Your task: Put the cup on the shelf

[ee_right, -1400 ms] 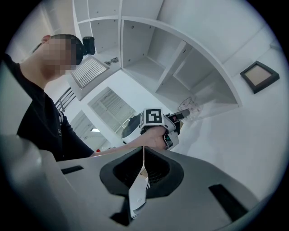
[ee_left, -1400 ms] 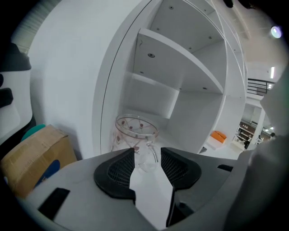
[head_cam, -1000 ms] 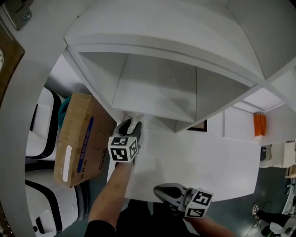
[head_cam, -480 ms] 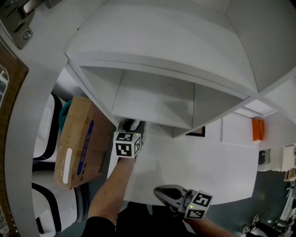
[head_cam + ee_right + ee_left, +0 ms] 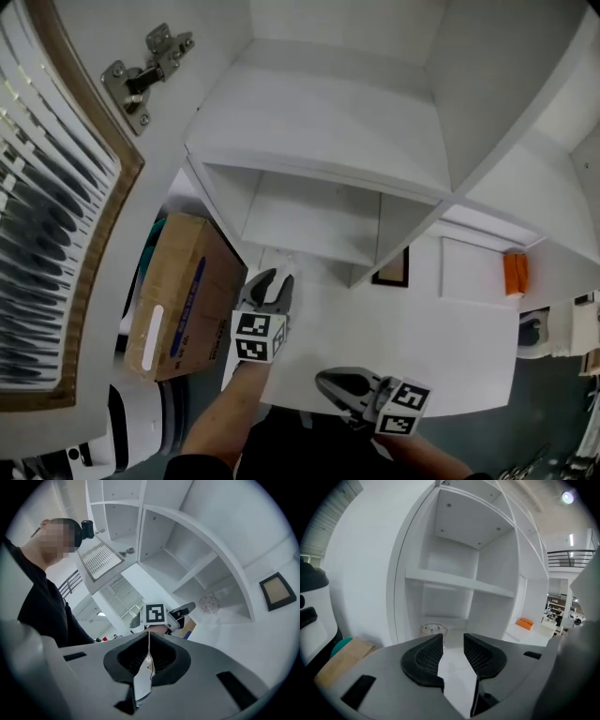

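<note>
One cup (image 5: 432, 630) on shelf (image 5: 452, 624), apparently beyond left gripper (image 5: 453, 644) (empty jaws just narrowed).

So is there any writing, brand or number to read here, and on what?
No text here can be read.
On the cardboard box, the print on the blue stripe is too blurred; the white label shows nothing legible.
The cube on the left tool and the cube on the right tool: square patterns, no words.

Head view steeply down onto the white shelf (image 5: 319, 131); both gripper views near-level, toward that same shelf.
</note>
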Motion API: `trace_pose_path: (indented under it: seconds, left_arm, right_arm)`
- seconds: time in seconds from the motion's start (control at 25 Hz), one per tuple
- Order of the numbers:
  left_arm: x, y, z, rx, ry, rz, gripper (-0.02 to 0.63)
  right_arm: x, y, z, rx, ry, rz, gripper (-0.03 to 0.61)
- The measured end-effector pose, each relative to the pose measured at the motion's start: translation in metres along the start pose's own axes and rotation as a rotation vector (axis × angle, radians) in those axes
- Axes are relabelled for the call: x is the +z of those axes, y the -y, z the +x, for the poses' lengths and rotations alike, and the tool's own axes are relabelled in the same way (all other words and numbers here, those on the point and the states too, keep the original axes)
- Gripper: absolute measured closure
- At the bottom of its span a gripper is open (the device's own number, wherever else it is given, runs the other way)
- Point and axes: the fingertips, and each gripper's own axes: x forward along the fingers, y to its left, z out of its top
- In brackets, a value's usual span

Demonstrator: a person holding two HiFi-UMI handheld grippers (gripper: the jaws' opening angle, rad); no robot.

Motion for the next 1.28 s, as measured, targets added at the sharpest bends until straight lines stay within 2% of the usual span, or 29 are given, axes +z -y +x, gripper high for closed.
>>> trace_pose_path:
  seconds: [0.16, 0.32, 0.48, 0.8, 1.04, 1.28]
  left_arm:
    - [0.017, 0.024, -0.045, -0.035, 0.029, 0.002, 0.477]
    - [0.027, 0.053, -0.087, -0.08, 0.05, 0.027, 0.53]
    - [0.037, 0.085, -0.12, -0.146, 0.063, 0.053, 0.547]
    - [0.074, 0.133, -0.164, -0.261, 0.17, 0.163, 0.586]
    - [0.087, 0.141, -0.187, -0.296, 0.21, 0.167, 0.592]
    - [0.085, 0.125, -0.196, -0.272, 0.202, 0.14, 0.592]
  right_arm:
    - [0.015, -0.018, -0.008, 0.006, 0.016, -0.044, 0.561]
    - [0.027, -0.033, -0.016, 0.004, 0.037, -0.093, 0.561]
    - [0.044, -0.043, -0.028, -0.02, 0.082, -0.154, 0.561]
    - [0.064, -0.057, -0.042, -0.061, 0.127, -0.261, 0.561]
    - [0.068, -0.061, -0.041, -0.068, 0.135, -0.286, 0.561]
    - [0.07, -0.068, -0.034, -0.065, 0.123, -0.332, 0.561]
